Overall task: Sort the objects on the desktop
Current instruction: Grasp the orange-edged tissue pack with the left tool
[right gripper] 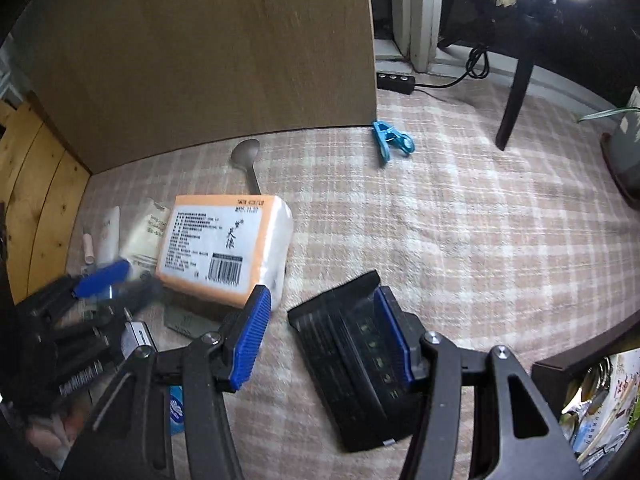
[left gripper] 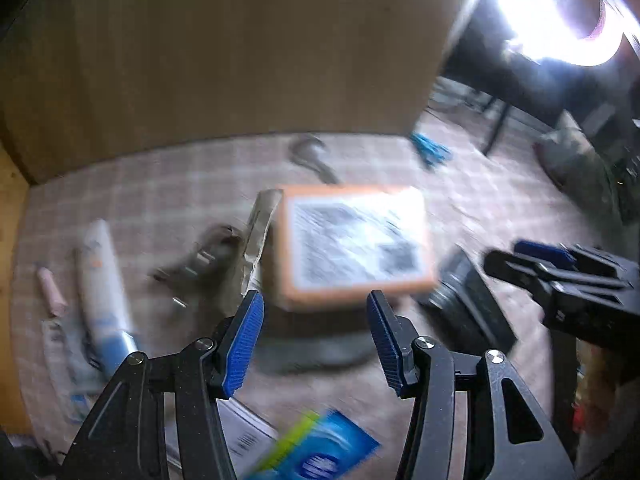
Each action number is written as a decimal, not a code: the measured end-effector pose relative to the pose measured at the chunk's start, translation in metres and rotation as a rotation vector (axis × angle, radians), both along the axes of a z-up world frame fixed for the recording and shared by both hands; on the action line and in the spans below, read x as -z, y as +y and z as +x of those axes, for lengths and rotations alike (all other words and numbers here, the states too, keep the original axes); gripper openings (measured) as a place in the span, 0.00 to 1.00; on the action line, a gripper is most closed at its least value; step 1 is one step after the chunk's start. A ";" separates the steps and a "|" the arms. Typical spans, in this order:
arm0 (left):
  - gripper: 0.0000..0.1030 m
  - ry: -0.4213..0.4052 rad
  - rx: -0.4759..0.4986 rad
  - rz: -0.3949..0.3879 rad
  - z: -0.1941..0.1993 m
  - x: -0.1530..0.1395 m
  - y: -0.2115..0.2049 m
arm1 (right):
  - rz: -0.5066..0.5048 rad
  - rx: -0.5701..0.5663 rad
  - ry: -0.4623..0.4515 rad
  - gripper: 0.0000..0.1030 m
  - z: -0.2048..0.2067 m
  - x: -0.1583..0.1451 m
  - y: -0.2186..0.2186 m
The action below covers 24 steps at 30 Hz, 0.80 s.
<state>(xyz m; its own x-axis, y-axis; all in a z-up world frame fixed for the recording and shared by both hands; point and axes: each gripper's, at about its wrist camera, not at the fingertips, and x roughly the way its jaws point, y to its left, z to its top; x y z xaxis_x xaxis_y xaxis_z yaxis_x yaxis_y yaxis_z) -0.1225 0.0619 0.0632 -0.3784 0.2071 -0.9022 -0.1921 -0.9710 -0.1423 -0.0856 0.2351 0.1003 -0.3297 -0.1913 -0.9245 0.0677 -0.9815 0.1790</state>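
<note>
An orange-and-white tissue pack lies label-up on the checked cloth. My left gripper hovers just in front of it, open, with nothing between its blue pads; the right wrist view shows it blurred at the left. A black comb-like device lies flat to the right of the pack. My right gripper stands open above it. Its right finger overlaps the device in the picture, while its left finger is apart from it. The right gripper also shows at the right edge of the left wrist view.
A tall cardboard panel walls off the back. Near it lie a metal spoon and a blue clothes peg. A white tube, a pink stick, a wrapper and a blue-green packet lie at the left. A dark table leg stands far right.
</note>
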 end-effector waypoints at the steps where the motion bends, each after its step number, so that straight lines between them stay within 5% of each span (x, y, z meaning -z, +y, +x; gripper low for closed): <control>1: 0.51 0.021 -0.021 -0.030 -0.006 -0.001 -0.006 | -0.008 0.000 -0.008 0.52 -0.002 0.003 -0.002; 6: 0.52 0.015 -0.086 -0.018 -0.024 -0.004 -0.030 | -0.037 -0.003 -0.034 0.52 -0.015 0.011 -0.012; 18: 0.62 -0.030 0.032 -0.028 -0.026 0.017 0.004 | -0.061 0.019 -0.112 0.52 -0.044 0.032 -0.027; 24: 0.63 -0.067 0.045 0.059 -0.028 0.021 0.009 | -0.140 -0.012 -0.155 0.52 -0.045 0.044 -0.039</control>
